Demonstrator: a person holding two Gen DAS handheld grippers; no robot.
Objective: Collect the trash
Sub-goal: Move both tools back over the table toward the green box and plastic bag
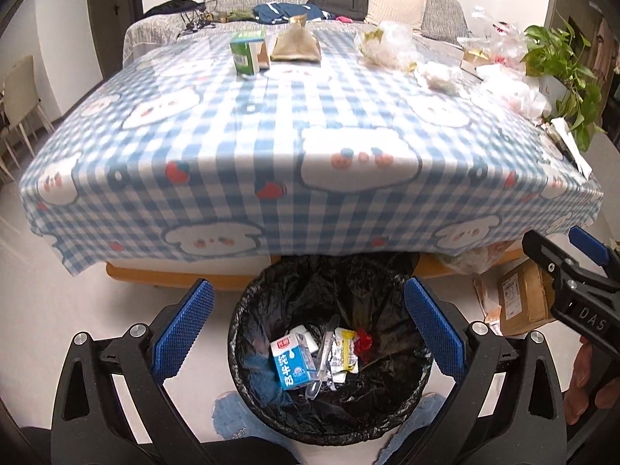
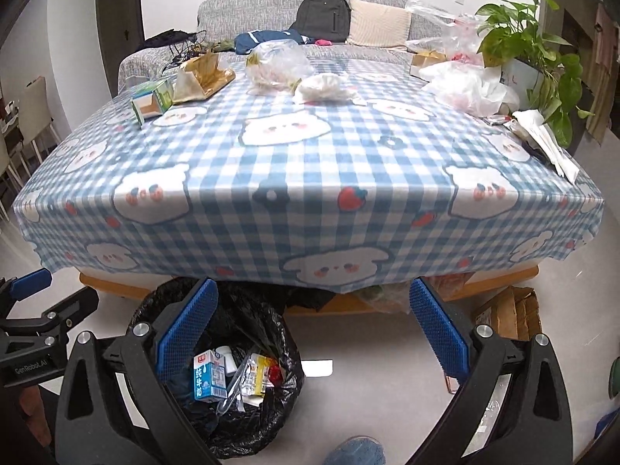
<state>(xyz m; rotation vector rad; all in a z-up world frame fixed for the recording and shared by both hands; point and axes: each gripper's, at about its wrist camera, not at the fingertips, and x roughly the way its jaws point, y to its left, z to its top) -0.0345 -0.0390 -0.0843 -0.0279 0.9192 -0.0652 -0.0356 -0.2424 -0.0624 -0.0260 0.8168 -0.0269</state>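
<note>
A bin lined with a black bag (image 1: 248, 333) (image 2: 271, 333) stands on the floor in front of the table. In it lie a blue-and-white milk carton (image 1: 292, 364) (image 2: 209, 378), a clear plastic spoon (image 1: 321, 352) and wrappers (image 1: 343, 350) (image 2: 257, 376). My left gripper (image 1: 308, 329) hangs open above the bin, nothing between its blue pads. My right gripper (image 2: 310, 333) is open too, empty, just right of the bin. On the far part of the table lie a green carton (image 1: 248, 52) (image 2: 153, 100), a brown paper bag (image 1: 296, 44) (image 2: 203, 75), a clear plastic bag (image 1: 385, 44) (image 2: 277, 62) and crumpled tissue (image 1: 440, 75) (image 2: 325, 87).
The table carries a blue checked cloth (image 1: 271, 147) (image 2: 310, 178). More plastic bags (image 2: 465, 85) and a potted plant (image 2: 531, 58) crowd its right side. A cardboard box (image 1: 523, 298) (image 2: 507, 314) sits on the floor at right. A sofa with a backpack (image 2: 323, 17) stands behind. A shoe (image 2: 354, 451) is near me.
</note>
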